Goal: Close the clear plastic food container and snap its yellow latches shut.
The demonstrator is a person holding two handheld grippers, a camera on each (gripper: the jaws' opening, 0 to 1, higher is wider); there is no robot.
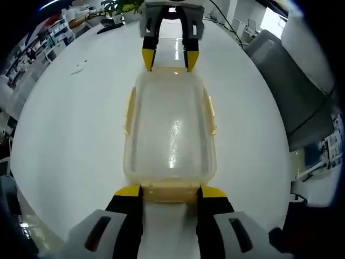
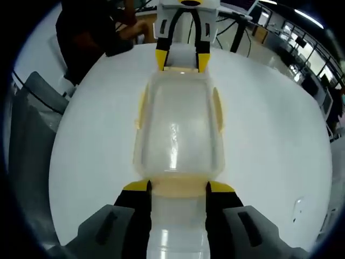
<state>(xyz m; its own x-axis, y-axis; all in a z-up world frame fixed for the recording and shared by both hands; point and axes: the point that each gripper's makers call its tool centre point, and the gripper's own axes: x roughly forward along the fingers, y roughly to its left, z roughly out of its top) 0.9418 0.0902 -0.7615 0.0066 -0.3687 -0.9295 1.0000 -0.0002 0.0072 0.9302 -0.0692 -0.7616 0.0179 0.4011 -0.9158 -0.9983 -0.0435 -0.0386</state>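
A round white table point(image 1: 70, 135) fills the scene, set in an office with shelving at one side and desks beyond. A grey chair back point(image 1: 294, 86) stands at the table's edge in the left gripper view and shows again as a grey chair point(image 2: 32, 145) in the right gripper view. A potted plant point(image 1: 123, 6) sits at the far edge, and one small white scrap point(image 1: 78, 68) lies on the bare tabletop well apart from everything else.

One clear plastic food container point(image 1: 170, 135) rests in the middle of the table with its lid on. Four yellow latches can be counted: one along each long side, such as the side latch point(image 1: 129, 110) and its opposite point(image 1: 210, 113), and one at each short end, the near end latch point(image 1: 170, 192) lying between the left gripper's jaws.

There are two grippers, each with two yellow-tipped black jaws, facing each other across the container. The left gripper point(image 1: 170, 191) stands spread at one short end, its tips on either side of that end latch. The right gripper point(image 2: 178, 186) is likewise spread at the opposite short end, straddling the end latch point(image 2: 178, 186) there. Whether the tips press the latches or merely stand beside them cannot be told, nor whether any latch is snapped down.
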